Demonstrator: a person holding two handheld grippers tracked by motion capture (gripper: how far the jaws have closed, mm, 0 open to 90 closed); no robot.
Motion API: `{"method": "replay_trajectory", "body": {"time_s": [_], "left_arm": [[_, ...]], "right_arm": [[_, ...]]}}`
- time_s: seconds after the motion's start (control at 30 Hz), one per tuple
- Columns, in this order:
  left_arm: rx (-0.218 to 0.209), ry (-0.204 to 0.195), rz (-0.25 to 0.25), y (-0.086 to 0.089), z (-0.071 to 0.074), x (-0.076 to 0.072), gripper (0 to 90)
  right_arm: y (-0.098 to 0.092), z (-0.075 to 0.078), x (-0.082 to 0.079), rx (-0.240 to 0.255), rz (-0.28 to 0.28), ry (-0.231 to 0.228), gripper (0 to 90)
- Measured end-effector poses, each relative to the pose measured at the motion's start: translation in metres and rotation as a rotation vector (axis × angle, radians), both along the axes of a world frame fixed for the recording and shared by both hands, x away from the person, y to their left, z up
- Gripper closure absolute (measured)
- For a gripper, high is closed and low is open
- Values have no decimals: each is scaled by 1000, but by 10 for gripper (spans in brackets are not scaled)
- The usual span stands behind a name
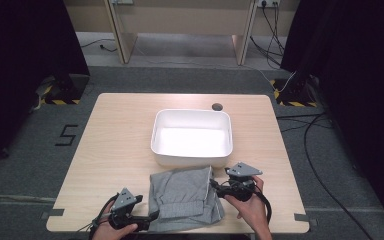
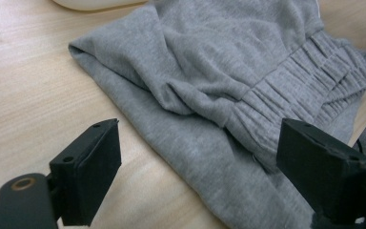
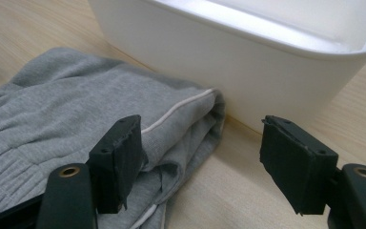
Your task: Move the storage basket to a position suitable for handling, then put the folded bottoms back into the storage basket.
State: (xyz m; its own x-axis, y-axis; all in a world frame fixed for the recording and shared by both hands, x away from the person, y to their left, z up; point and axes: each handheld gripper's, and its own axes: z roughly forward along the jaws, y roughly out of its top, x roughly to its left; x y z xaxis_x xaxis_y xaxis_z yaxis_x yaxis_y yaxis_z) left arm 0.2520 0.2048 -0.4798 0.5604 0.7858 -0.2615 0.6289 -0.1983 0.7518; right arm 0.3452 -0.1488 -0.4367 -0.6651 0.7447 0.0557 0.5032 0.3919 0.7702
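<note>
Left gripper (image 1: 147,220) gapes at the worktop's near edge, straddling the grey folded garment (image 1: 184,197); right gripper (image 1: 214,186) gapes too, gripping nothing. Garment's length runs toward the white tub (image 1: 192,159).

Plenty of bare table (image 1: 115,145) on my left to swing through. Ahead the white tub (image 1: 192,135) walls me off, its near wall touching the folded grey garment (image 1: 182,197), so no gap there.
</note>
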Motion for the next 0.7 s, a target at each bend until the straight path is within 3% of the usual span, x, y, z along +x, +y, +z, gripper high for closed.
{"method": "replay_trajectory", "body": {"time_s": [0.33,0.43,0.6,0.7], "left_arm": [[56,-23,-37,-13,-4,-23,148],[71,2,-45,-16,-10,-22,148],[122,-37,-56,-22,-13,-21,144],[124,-44,-47,-23,-14,-20,142]], "right_arm": [[8,-7,-4,-20,27,34,299],[8,-9,-2,-10,37,39,295],[9,-13,-2,-5,38,48,294],[11,-12,-1,-11,47,44,294]]}}
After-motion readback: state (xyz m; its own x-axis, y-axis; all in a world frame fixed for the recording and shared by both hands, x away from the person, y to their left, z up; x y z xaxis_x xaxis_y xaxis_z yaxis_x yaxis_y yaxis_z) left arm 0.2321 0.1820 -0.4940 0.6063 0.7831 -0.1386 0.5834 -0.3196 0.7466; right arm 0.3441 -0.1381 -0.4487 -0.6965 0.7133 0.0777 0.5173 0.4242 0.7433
